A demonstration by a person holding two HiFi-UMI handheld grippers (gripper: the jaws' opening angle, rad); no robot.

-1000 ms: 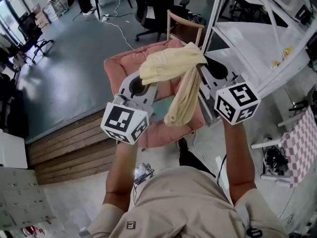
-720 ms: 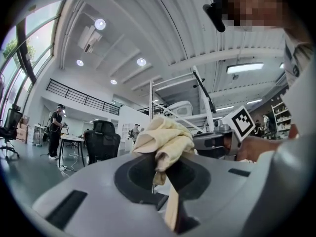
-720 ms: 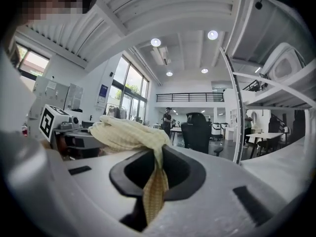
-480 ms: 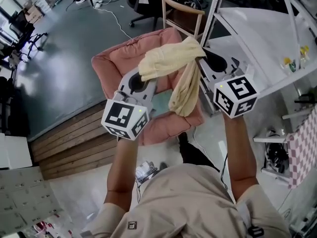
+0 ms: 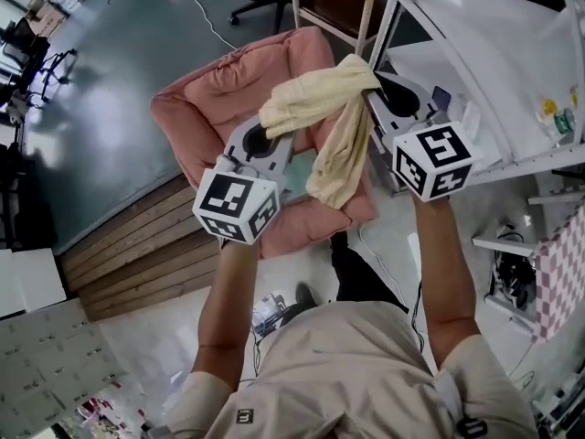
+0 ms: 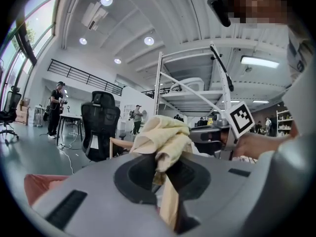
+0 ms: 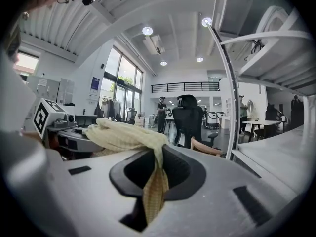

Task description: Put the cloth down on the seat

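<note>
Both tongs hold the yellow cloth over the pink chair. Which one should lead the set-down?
Probably left. The left tongs grip the pale yellow cloth directly above the pink cushioned seat; the right tongs hang at its right edge, beside the white table.

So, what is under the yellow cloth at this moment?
The pink seat cushion lies below the cloth, held up by the left gripper and right gripper. The hanging fold hides the cushion part behind it.
</note>
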